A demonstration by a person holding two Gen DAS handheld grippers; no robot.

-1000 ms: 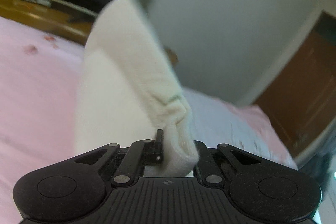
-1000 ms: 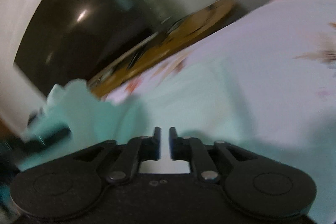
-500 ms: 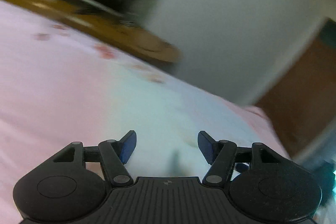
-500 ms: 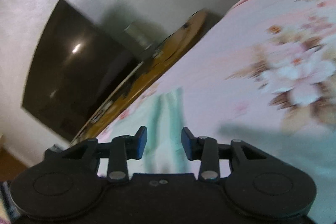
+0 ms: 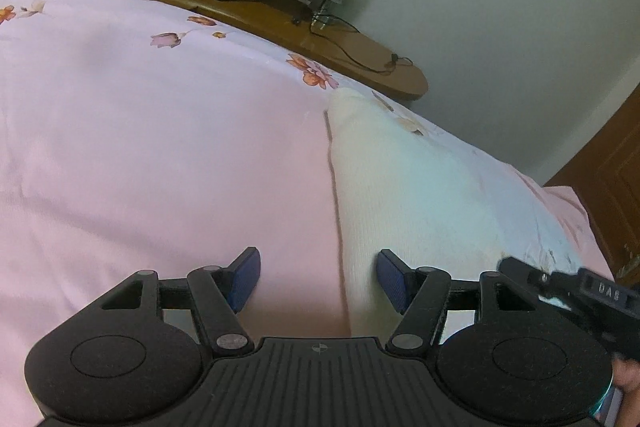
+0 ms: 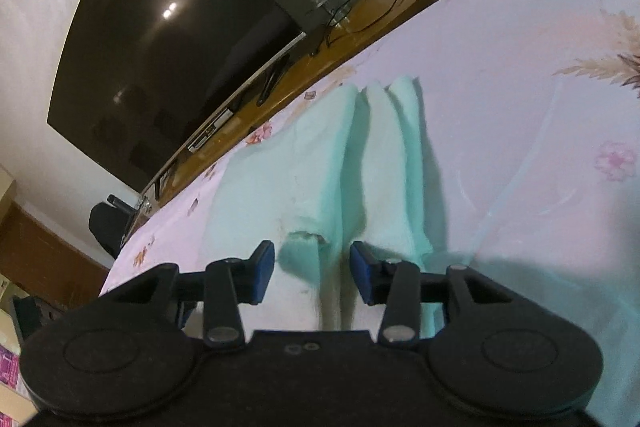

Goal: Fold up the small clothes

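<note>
both grippers parted over the garment on the bed

in the left wrist view we are holding the left gripper [image 5: 318,277] with its blue pads spread wide and nothing between them. the pale garment [image 5: 404,195] is lying flat on the pink floral bedsheet [image 5: 160,131], reaching toward the bed's far edge, where the wooden tv stand [image 5: 280,15] is running alongside. its straight left edge is passing between our fingers.

in the right wrist view we are holding the right gripper [image 6: 312,273] apart too, gripping nothing. the garment [image 6: 320,163], tinted mint here, is lying rumpled in long ridges, its near end just between the pads. the dark television [image 6: 160,39] is standing beyond the far edge.
</note>
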